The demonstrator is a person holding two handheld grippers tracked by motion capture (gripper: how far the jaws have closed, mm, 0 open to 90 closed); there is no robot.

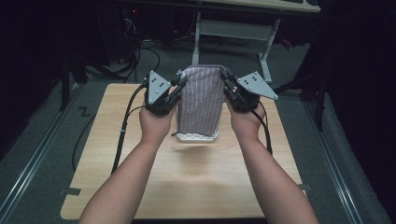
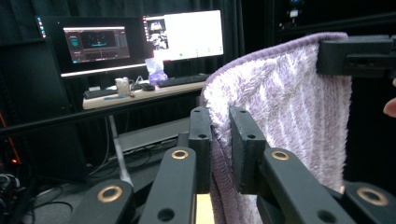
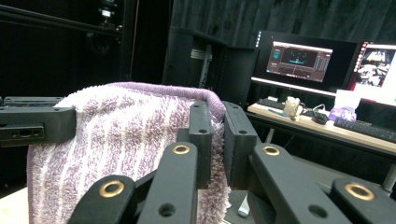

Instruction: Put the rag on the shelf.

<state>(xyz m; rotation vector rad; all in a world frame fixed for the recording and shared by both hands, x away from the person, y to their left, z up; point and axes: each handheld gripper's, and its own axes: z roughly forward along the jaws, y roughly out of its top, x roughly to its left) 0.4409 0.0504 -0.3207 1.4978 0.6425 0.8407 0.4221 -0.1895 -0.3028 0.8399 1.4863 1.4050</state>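
Observation:
A purple towel with pale stripes hangs in the air above the wooden table, its lower white-edged end just over the tabletop. My left gripper is shut on the towel's upper left corner; its jaws pinch the fluffy edge of the towel in the left gripper view, where my left gripper rises from below. My right gripper is shut on the upper right corner, and the towel spreads leftward from my right gripper. Each gripper view shows the other gripper's jaw clamped at the far corner.
A desk beyond the table carries monitors, a keyboard and small items. Cables trail from the left gripper over the table's left edge. Metal desk legs stand behind the table, and the near half of the tabletop is bare wood.

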